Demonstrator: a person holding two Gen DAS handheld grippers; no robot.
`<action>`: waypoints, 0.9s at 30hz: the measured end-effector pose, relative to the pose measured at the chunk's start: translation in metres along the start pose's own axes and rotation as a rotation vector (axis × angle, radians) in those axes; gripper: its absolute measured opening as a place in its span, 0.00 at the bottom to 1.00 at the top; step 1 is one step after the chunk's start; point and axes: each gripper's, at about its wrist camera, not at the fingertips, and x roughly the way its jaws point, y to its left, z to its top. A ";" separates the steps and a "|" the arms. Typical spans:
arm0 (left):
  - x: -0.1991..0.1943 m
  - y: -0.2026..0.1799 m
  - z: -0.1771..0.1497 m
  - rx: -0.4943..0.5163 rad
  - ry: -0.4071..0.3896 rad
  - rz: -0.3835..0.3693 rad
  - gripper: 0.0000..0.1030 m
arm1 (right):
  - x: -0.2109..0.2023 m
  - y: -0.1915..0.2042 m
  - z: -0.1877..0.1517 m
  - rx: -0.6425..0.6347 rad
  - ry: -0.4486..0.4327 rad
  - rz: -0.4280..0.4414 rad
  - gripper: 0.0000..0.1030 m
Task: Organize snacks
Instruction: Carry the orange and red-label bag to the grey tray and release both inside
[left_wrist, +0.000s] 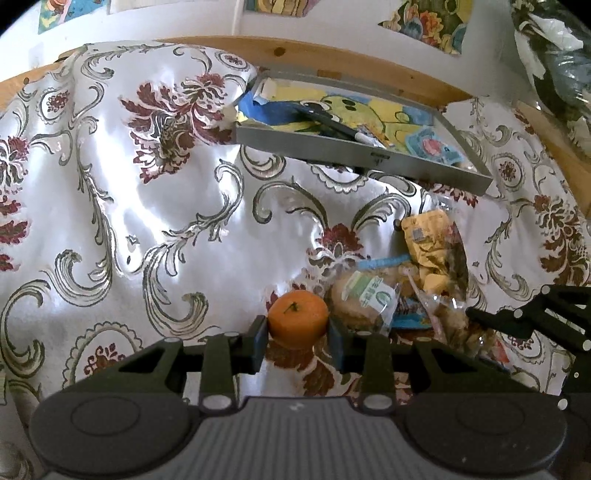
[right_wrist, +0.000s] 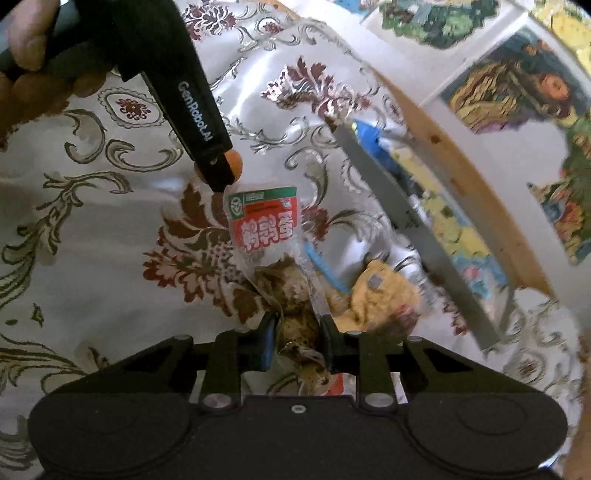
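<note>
while the left claw has its two blue pads on both sides of the orange, it looks like it is pinching the fruit, which sits on the flowery cloth just beside the pile of snacks. the right claw is pinching a clear bag with a red and green label, low down where the brown lumpy food sits inside. a yellow packet lies just beside that bag, touching it. the gray tray waits farther back on the cloth, near the wooden edge, and it already has a pen and some colorful paper in it. i think the job now is to lift these snacks and put them in one neat spot, maybe the tray. to do it well, hold the orange softly so it does not squash or roll out. lift the clear bag slowly, because it is floppy and could snag on the yellow packet. keep the two claws apart so they do not bump, since they are close together.
</note>
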 end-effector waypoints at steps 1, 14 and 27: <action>0.000 0.000 0.000 -0.001 -0.003 0.001 0.37 | -0.001 0.000 0.000 -0.006 -0.006 -0.011 0.25; -0.013 -0.009 0.018 0.027 -0.101 0.017 0.37 | -0.017 -0.023 0.012 0.064 -0.111 -0.197 0.25; 0.019 -0.014 0.118 -0.027 -0.189 0.048 0.37 | 0.028 -0.096 0.038 0.227 -0.260 -0.424 0.26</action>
